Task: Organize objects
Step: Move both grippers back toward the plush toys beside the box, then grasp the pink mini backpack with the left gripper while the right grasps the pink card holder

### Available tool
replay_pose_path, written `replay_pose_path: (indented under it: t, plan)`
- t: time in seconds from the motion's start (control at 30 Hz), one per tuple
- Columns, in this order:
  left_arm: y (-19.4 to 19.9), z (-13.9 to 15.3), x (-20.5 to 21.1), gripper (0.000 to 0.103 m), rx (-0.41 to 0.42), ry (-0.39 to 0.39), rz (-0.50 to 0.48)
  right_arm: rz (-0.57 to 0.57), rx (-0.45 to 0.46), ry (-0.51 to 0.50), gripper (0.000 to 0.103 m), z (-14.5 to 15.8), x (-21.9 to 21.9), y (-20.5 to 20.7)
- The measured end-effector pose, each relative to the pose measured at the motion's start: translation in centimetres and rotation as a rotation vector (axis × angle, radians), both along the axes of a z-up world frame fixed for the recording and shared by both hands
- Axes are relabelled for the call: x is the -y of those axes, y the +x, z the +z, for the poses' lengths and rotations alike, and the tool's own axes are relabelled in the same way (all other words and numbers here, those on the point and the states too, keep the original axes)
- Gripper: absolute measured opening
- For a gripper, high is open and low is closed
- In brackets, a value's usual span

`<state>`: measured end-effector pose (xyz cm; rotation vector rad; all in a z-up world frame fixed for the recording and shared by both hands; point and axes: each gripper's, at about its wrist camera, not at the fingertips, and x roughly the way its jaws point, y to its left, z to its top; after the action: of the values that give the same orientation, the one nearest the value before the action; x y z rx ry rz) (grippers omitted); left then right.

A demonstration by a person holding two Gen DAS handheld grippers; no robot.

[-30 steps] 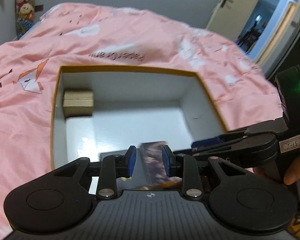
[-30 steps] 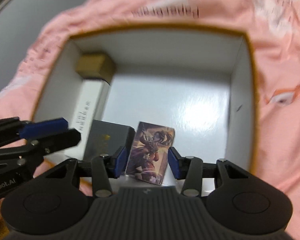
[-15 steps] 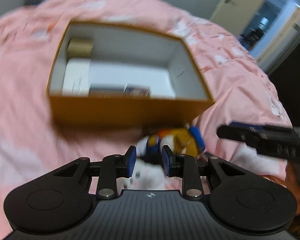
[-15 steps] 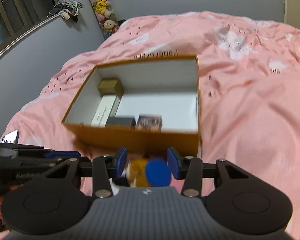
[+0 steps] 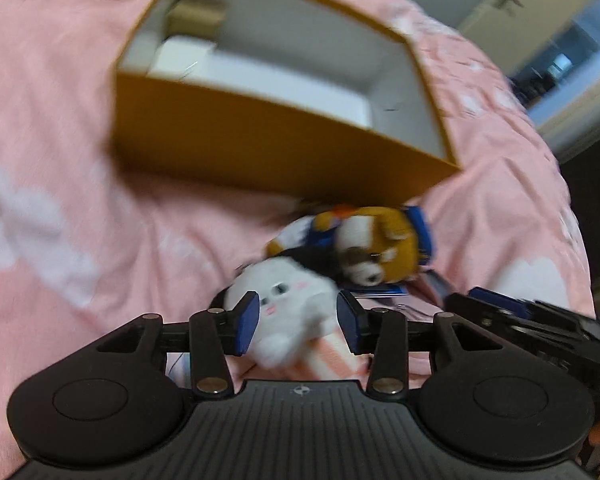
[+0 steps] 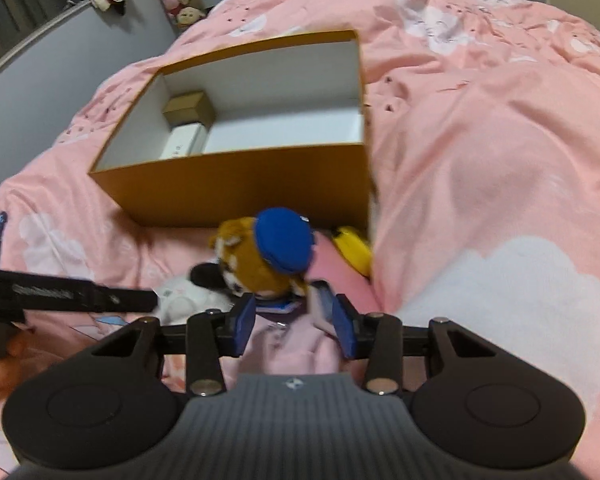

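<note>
Lying on the pink bed (image 6: 500, 160), two plush toys sit just near of the orange box (image 6: 240, 184): a brown dog plush (image 6: 256, 268) with blue cap and a white bunny plush (image 5: 288, 300), face toward the left gripper (image 5: 296, 316), whose wide jaws flank it. The right gripper (image 6: 294, 320), jaws wide, hovers level just near the dog. Two small boxes lie inside.

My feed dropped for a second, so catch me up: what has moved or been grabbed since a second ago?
Both grippers pulled back out of the box and dropped toward the plush toys in front of it. The left gripper has opened wider and now straddles the white plush, not yet clamped. The right gripper is open by the brown plush. Nothing is held. The box and its small boxes stayed put.
</note>
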<state>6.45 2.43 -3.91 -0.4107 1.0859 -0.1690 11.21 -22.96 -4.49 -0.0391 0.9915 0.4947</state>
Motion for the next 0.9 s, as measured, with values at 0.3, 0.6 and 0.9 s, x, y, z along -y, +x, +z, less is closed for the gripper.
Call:
replay_pose_path:
  t: [0.3,0.6,0.9]
  plan:
    - [-1.5,2.1,5.7,0.049,0.152,0.134,-0.410,-0.020,-0.017,-0.029,0.042,-0.3,2.4,-1.2]
    - [-2.8,0.6,9.7,0.059,0.155,0.292,-0.649,-0.025,-0.041,-0.059,0.028,-0.6,3.3,-1.3]
    - [-2.3,-1.7,12.4,0.060,0.242,0.456,-0.702,0.054,-0.016,-0.113,0.029,-1.4,2.8,-1.0]
